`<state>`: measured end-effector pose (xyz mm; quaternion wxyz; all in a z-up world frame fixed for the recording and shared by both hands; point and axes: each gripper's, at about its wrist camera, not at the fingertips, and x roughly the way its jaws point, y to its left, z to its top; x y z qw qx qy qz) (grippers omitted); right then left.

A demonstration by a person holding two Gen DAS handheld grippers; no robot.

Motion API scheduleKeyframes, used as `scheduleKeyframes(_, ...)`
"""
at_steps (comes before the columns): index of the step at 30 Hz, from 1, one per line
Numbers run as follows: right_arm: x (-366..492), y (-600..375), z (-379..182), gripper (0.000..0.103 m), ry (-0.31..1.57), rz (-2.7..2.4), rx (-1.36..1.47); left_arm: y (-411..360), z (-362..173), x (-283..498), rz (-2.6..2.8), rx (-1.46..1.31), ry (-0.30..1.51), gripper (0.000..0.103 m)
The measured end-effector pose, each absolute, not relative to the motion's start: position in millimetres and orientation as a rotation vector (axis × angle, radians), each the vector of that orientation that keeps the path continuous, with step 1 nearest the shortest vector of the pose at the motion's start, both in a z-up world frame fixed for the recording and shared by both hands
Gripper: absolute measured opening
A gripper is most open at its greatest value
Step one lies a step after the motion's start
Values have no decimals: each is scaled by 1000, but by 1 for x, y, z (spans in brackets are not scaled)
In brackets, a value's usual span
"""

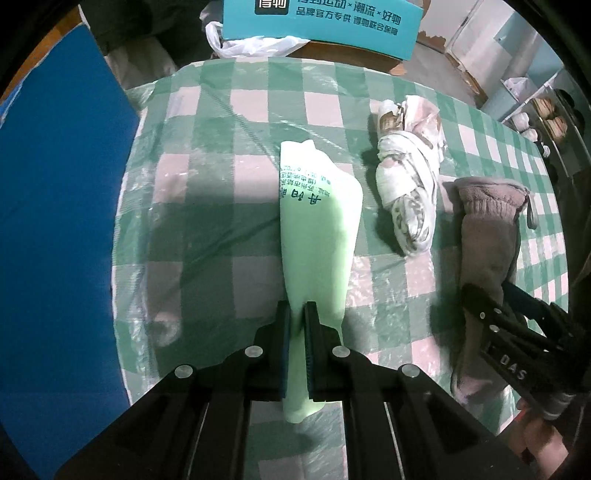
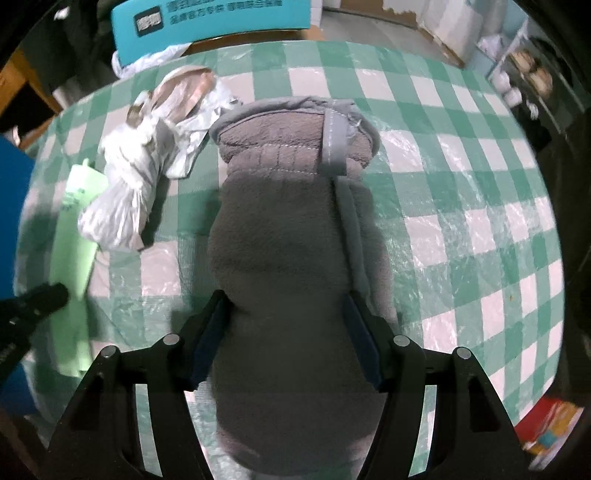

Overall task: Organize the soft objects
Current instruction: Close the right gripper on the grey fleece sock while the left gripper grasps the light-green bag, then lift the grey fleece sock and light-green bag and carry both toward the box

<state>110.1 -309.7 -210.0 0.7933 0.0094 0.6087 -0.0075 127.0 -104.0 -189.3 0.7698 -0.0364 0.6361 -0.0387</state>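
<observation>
My left gripper (image 1: pixel 297 314) is shut on a folded light green plastic bag (image 1: pixel 319 218) that lies lengthwise on the green checked tablecloth (image 1: pixel 207 177). My right gripper (image 2: pixel 286 306) grips a grey fleece mitten (image 2: pixel 288 229) around its middle, the cuff pointing away from me. The mitten (image 1: pixel 487 236) and the right gripper (image 1: pixel 491 295) show at the right of the left wrist view. A knotted white plastic bag (image 1: pixel 406 177) lies between the green bag and the mitten. In the right wrist view the white bag (image 2: pixel 136 173) and green bag (image 2: pixel 74 229) lie to the left.
A teal cardboard box (image 1: pixel 321 22) stands past the far edge of the table. A blue board (image 1: pixel 62 221) runs along the left side. Shelves with small items (image 1: pixel 546 114) stand at the far right. The tablecloth (image 2: pixel 461 229) is covered in clear plastic.
</observation>
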Motion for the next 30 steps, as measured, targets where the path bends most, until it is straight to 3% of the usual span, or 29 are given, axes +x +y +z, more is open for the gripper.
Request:
scheduleKeyframes(3, 108, -306, -210, 49, 1293, -24, -18, -99, -185, 120, -85, -72, 1374, 7)
scheduleKeyframes(5, 107, -308, -207, 22, 1287, -24, -13, -96, -181, 115, -88, -70, 1370, 7)
scheduleKeyframes(18, 90, -310, -159, 17, 1173, 74, 115, -92, -135, 88, -120, -33, 1280, 7)
scheduleKeyframes(26, 74, -305, -123, 17, 1103, 115, 157, -96, -138, 98, -113, -95, 1282, 9)
scheduleKeyframes(30, 72, -303, -117, 17, 1095, 126, 164, -91, -149, 107, -99, -186, 1306, 41)
